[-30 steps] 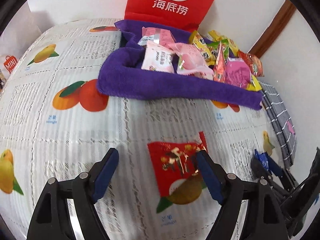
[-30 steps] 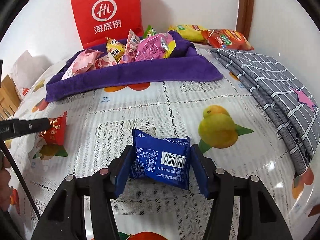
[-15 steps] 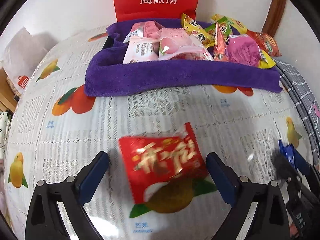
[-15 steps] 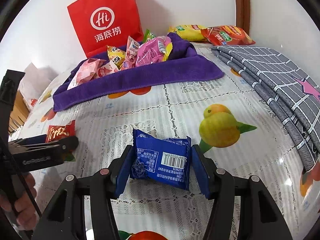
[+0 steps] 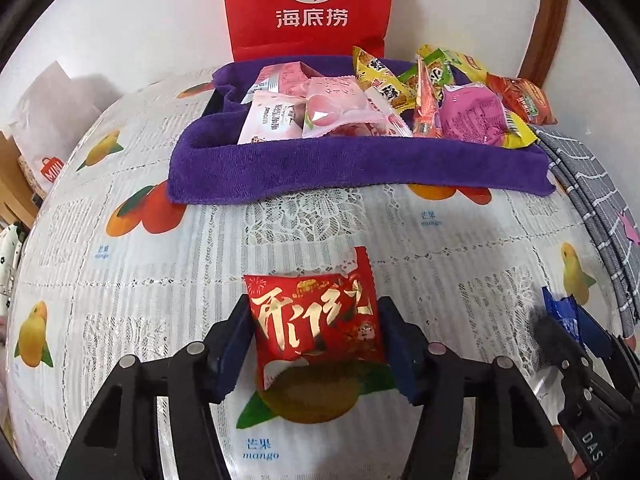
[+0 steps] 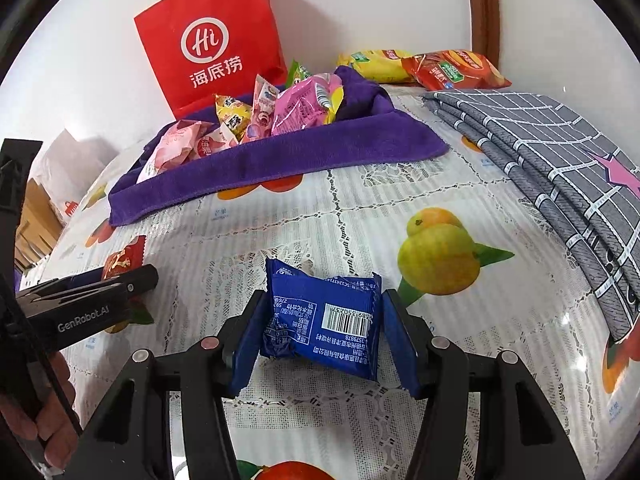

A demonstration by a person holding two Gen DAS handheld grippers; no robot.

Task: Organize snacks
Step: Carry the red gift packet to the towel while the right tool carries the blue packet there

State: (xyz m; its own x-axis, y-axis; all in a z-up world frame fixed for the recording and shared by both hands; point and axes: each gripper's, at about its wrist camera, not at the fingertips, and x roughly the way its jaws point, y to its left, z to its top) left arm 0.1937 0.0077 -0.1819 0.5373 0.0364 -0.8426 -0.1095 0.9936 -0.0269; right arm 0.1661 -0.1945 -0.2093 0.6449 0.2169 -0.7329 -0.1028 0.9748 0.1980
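Left gripper [image 5: 316, 330] just closed onto red packet [image 5: 316, 320], right gripper [image 6: 320, 330] clamping blue packet [image 6: 320, 320], bare tablecloth [image 5: 160, 280] around.

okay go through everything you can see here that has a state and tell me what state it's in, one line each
left gripper: jaws have just closed, pressing the red snack packet
red snack packet: sealed, gripped on the tablecloth
right gripper: jaws closed on the blue snack packet
blue snack packet: sealed, barcode side up, gripped
purple towel: folded up around a pile of snacks
red paper bag: upright against the wall
grey checked cloth: folded, lying flat
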